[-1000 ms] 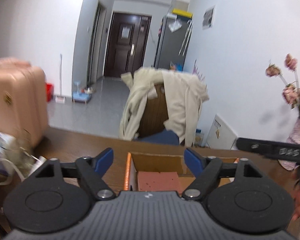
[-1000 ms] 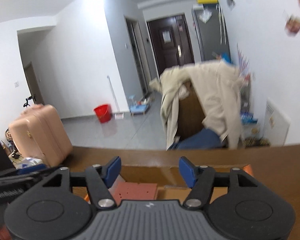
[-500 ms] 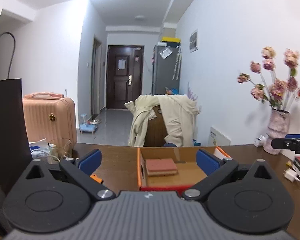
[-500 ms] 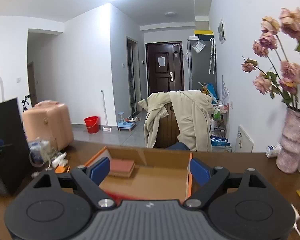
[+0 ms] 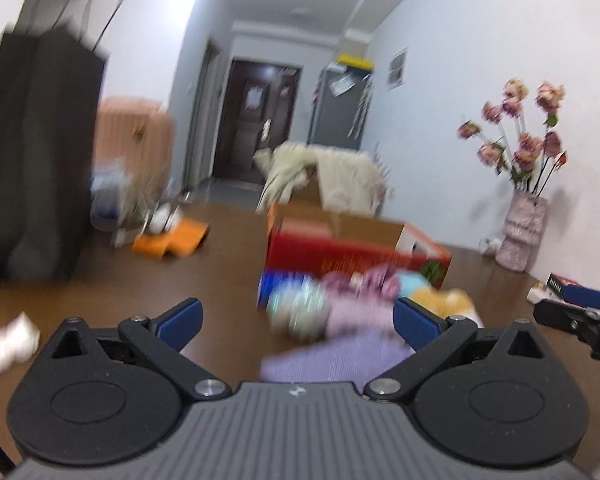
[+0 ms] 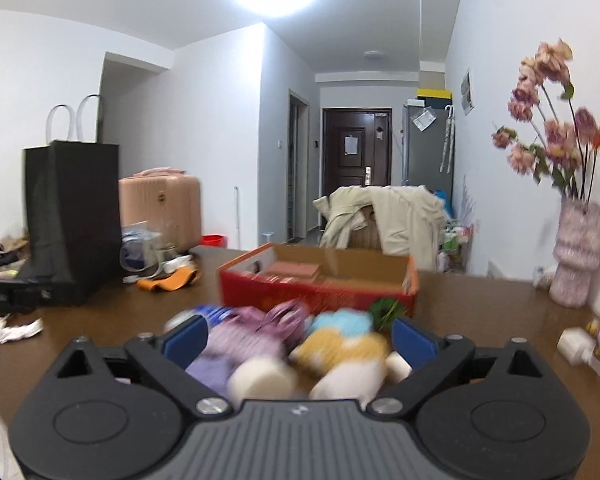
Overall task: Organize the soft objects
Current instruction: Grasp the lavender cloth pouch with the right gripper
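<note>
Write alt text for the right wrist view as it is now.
The open right gripper points at a blurred pile of soft toys on a brown table, just in front of an open red cardboard box. A black paper bag stands left, a flower vase right.

A lived-in home is shown. A front door [image 6: 357, 148], a fridge [image 6: 427, 142] and a pink suitcase [image 6: 160, 210] are seen beyond a brown table [image 6: 480, 300].

Both views are taken low over the brown table [image 5: 228, 264], facing the red cardboard box [image 5: 352, 254] and the dark door beyond it. The left wrist view is set left of the box and is motion-blurred; the right wrist view [image 6: 320, 280] is centred before it. The box, the soft pile [image 6: 300, 344] before it and the flower vase [image 6: 578, 256] are shared.
</note>
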